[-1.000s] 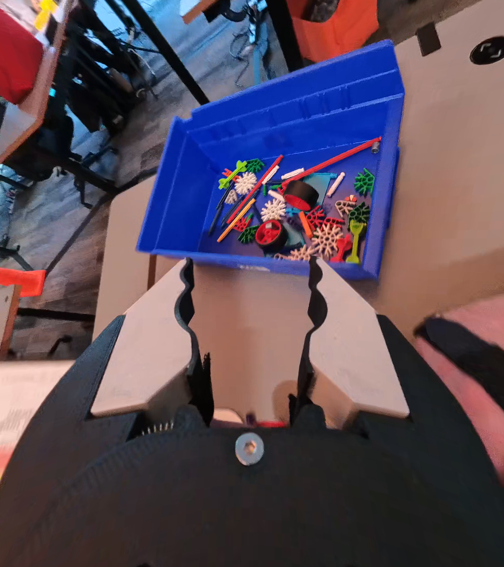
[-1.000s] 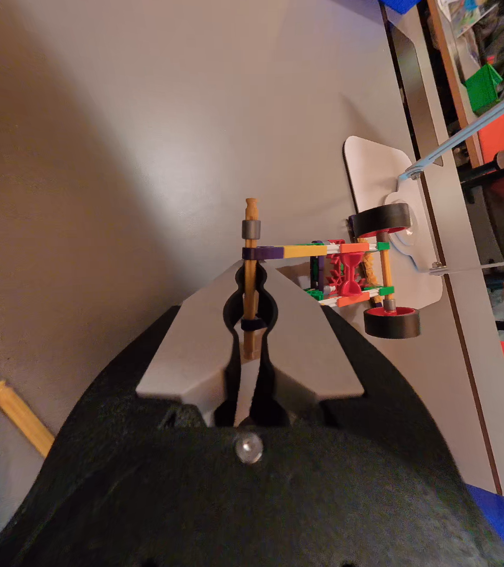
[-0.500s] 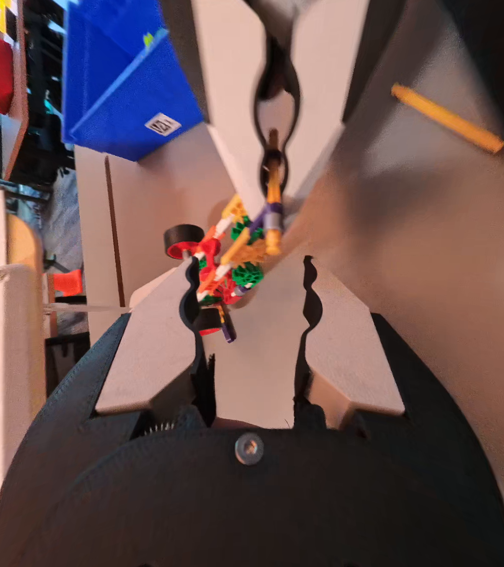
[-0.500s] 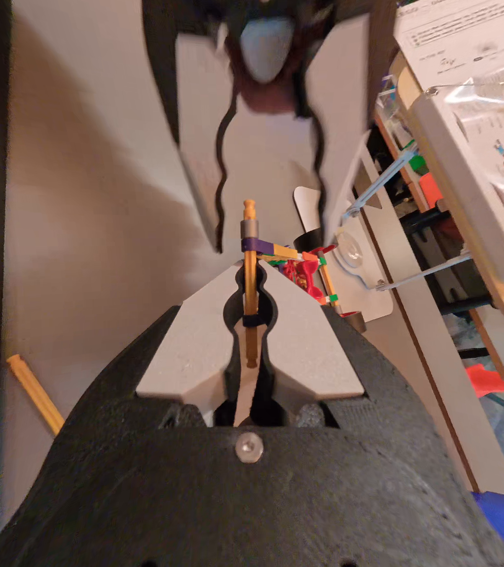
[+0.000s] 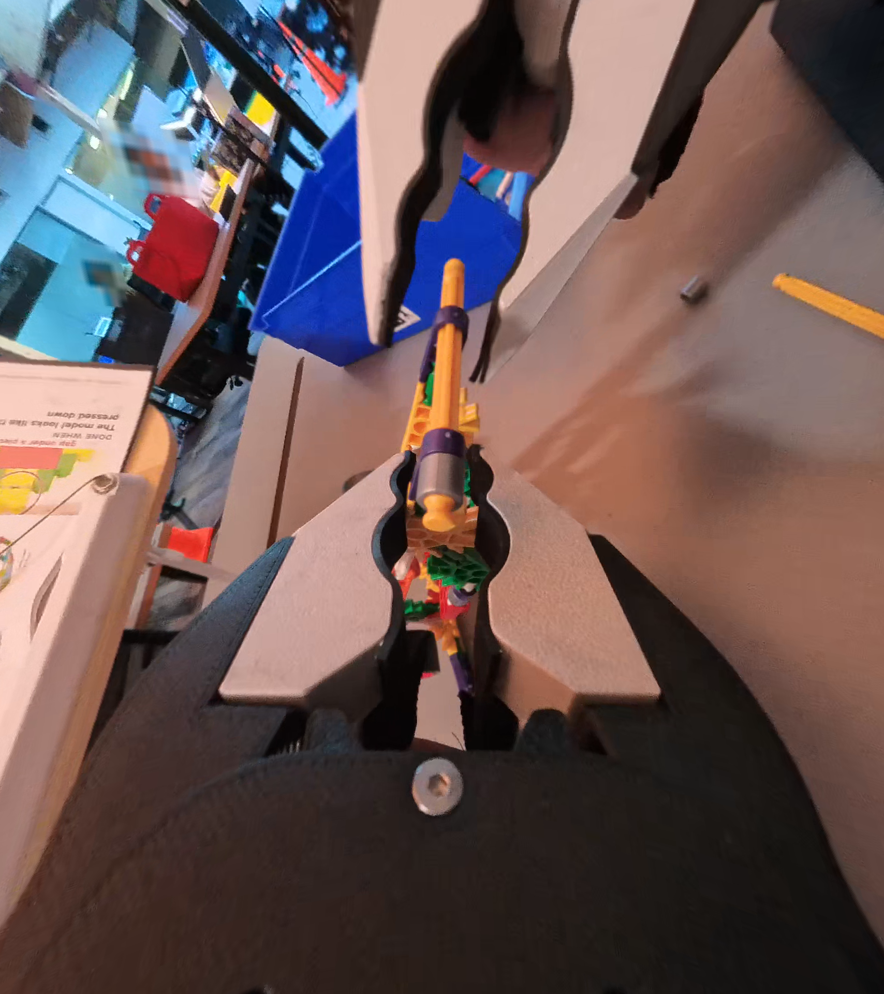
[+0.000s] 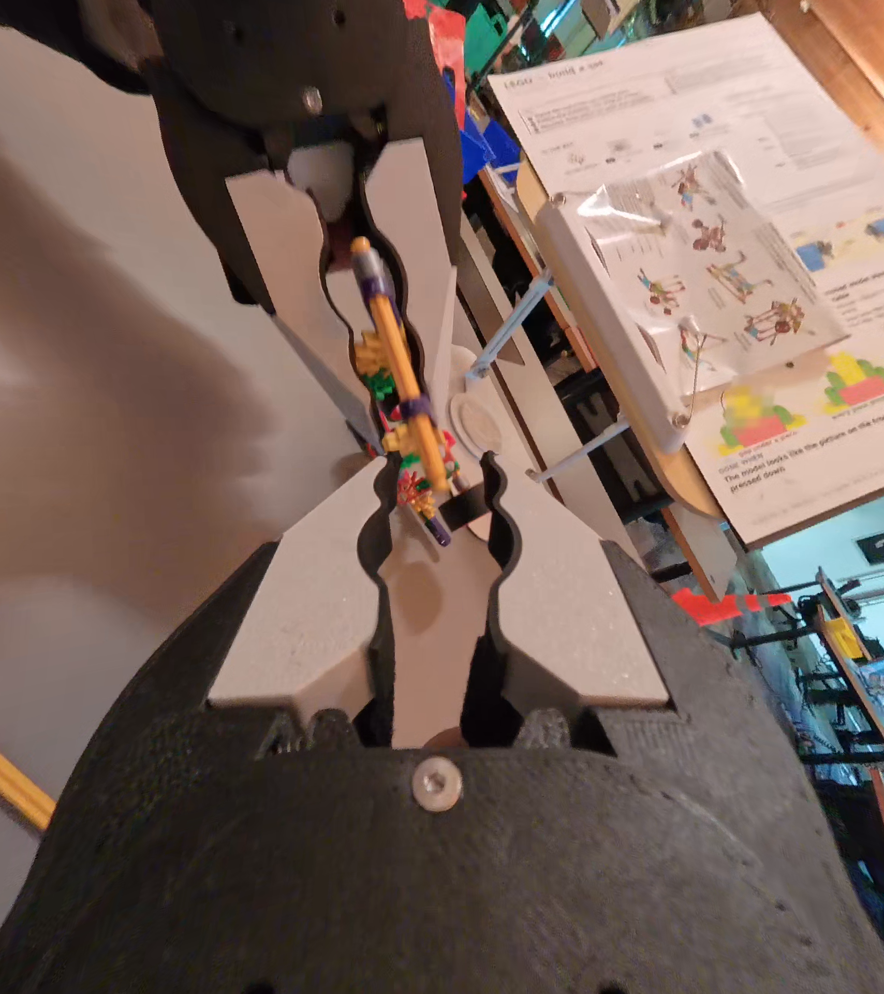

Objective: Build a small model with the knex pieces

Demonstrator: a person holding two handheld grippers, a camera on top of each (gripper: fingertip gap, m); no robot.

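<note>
Your two grippers meet nose to nose over the toy car.

Your left gripper is squeezed narrow on the toy car, its grey sleeve pinched at the tips. Your right gripper is spread wide; the car's yellow rod pokes toward its gap, and you cannot tell if they touch. Most of the car hides between the fingers, and one black wheel peeks out. Far off, the blue bin is half covered. A yellow stick on the grey table runs out of view. The instruction board on your right side looks blurry.
</note>
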